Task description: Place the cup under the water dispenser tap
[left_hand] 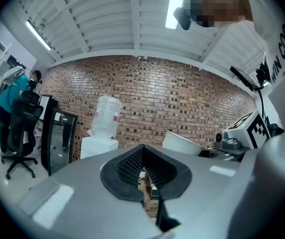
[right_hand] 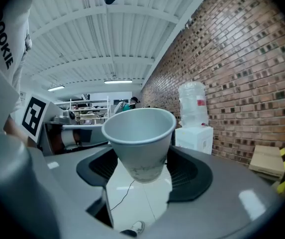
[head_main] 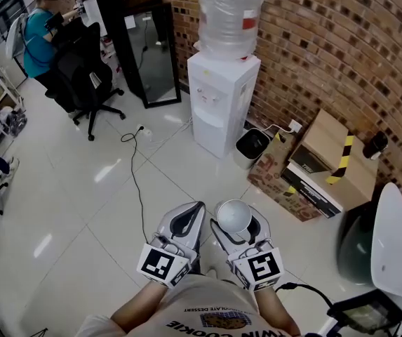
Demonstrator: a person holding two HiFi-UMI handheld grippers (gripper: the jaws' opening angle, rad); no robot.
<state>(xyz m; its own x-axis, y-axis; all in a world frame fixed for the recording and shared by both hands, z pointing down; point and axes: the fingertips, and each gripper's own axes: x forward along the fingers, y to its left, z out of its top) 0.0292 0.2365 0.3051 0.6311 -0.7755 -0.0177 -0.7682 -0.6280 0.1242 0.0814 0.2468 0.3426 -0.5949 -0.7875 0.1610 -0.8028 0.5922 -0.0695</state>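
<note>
A white paper cup (head_main: 234,217) (right_hand: 140,142) stands upright between the pads of my right gripper (head_main: 238,222) (right_hand: 143,169), which is shut on it low on its wall. My left gripper (head_main: 186,220) (left_hand: 143,169) is beside it on the left, shut with nothing held. The cup's rim (left_hand: 182,142) shows at the right in the left gripper view. The white water dispenser (head_main: 218,100) (right_hand: 194,129) (left_hand: 101,137) with a clear bottle on top stands ahead against the brick wall, a couple of steps away.
A black bin (head_main: 250,146) sits right of the dispenser, then cardboard boxes (head_main: 327,163) along the wall. A cable (head_main: 136,181) runs across the white tile floor. A black cabinet (head_main: 148,51), office chair (head_main: 88,83) and a person (head_main: 39,37) are at the far left.
</note>
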